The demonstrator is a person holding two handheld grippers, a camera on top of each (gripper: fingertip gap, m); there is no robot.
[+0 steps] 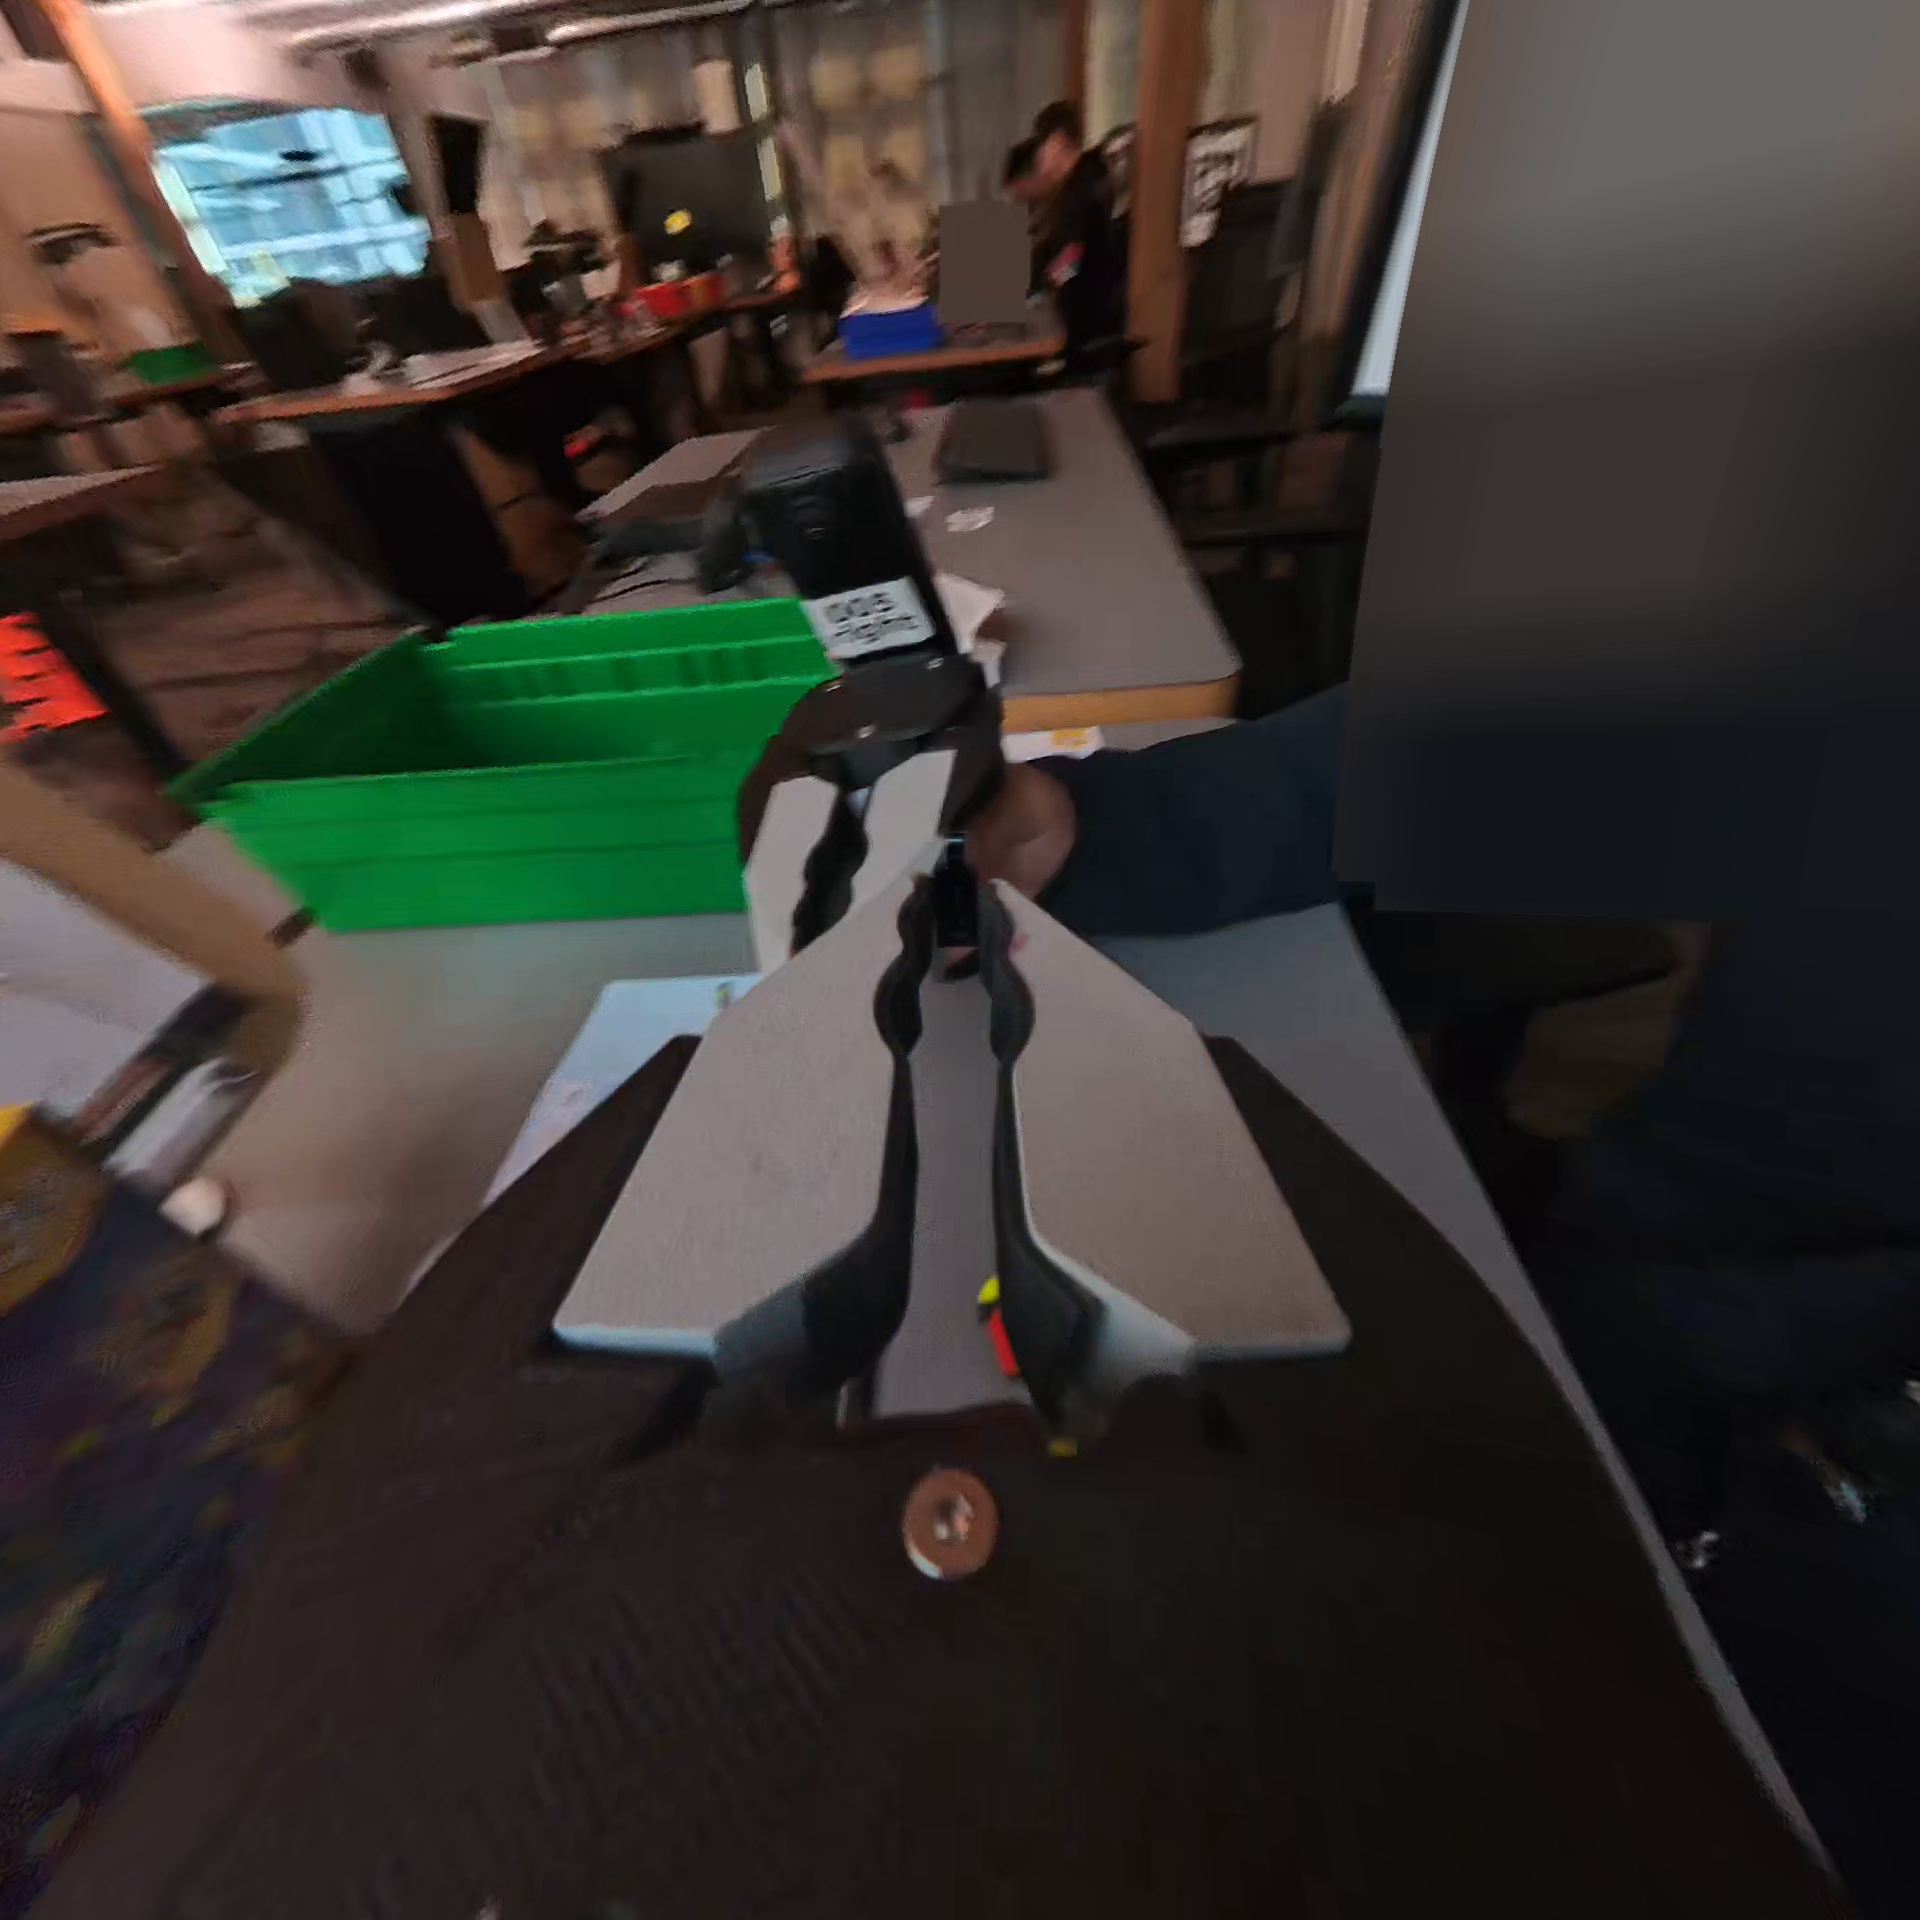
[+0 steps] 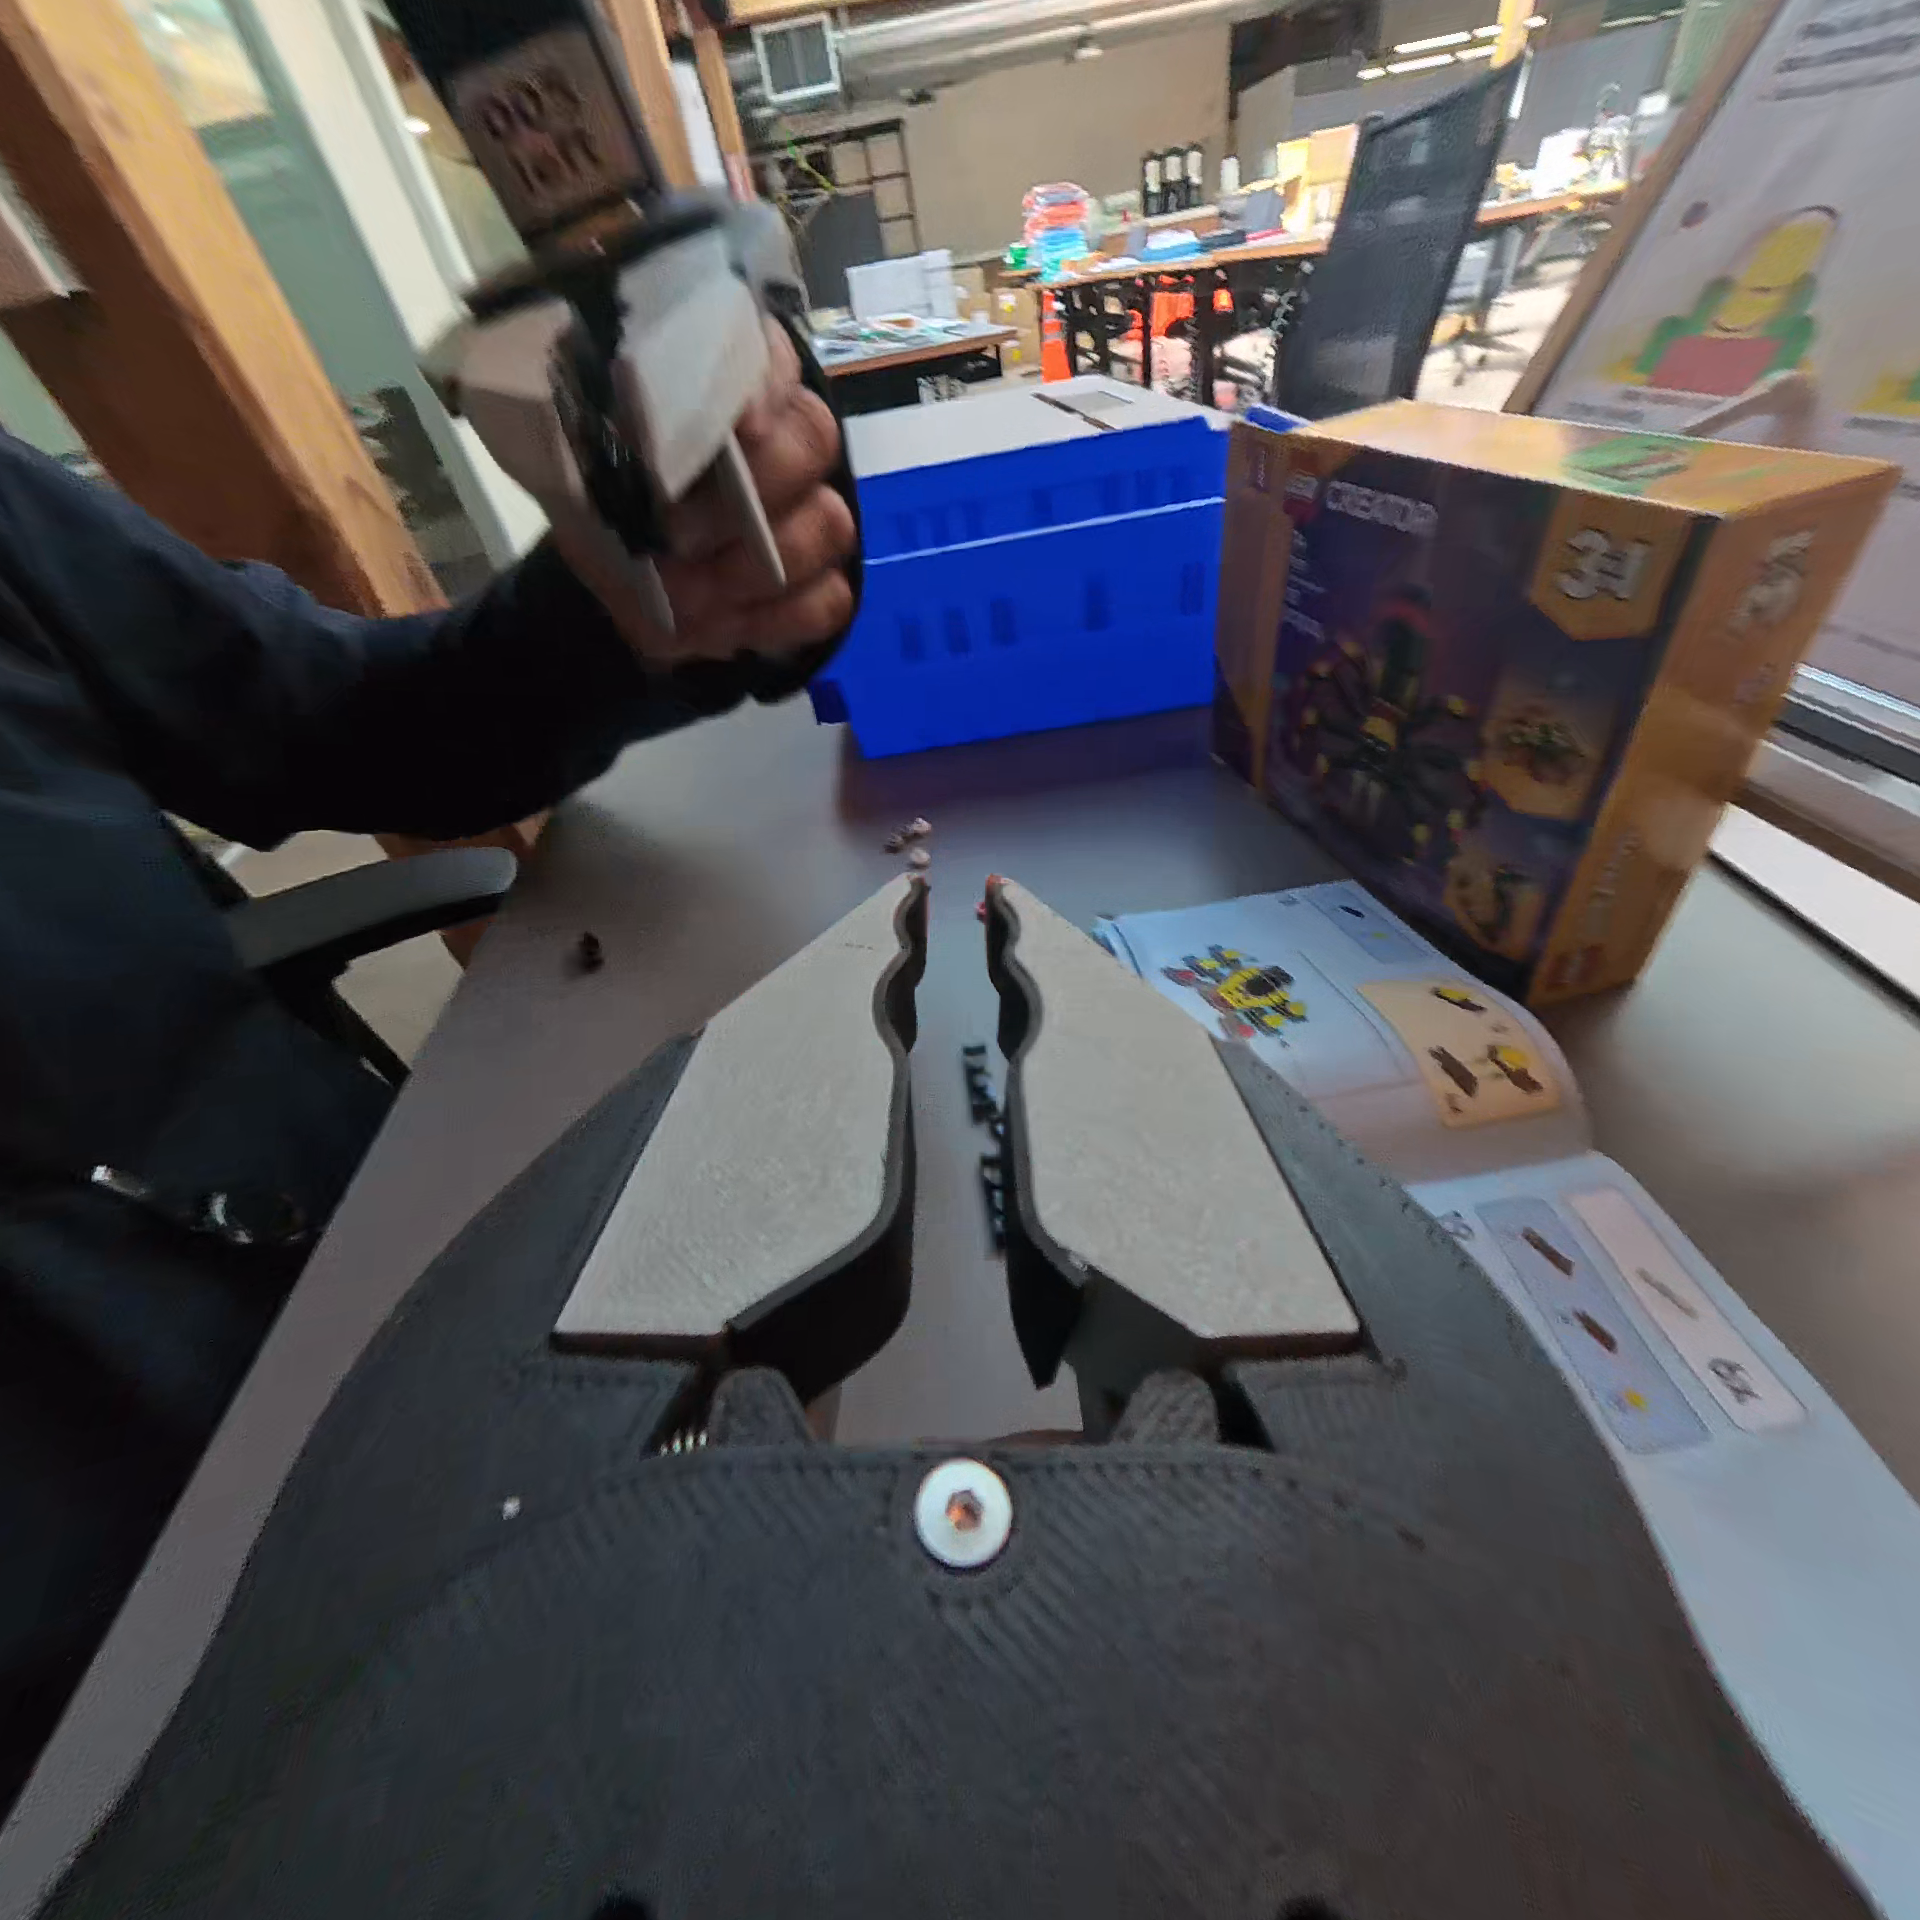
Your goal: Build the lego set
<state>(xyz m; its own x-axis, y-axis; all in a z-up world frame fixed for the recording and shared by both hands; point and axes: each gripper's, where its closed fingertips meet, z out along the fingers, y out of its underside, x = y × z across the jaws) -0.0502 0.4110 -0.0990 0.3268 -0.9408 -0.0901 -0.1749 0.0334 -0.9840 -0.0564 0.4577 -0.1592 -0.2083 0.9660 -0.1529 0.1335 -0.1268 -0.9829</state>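
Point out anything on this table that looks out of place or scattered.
A few small dark lego pieces lie scattered on the bare table, another stray piece apart near the edge. Nothing looks damaged.

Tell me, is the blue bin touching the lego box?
Apart. The right wrist view shows a strip of dark table between the blue bin and the lego box.
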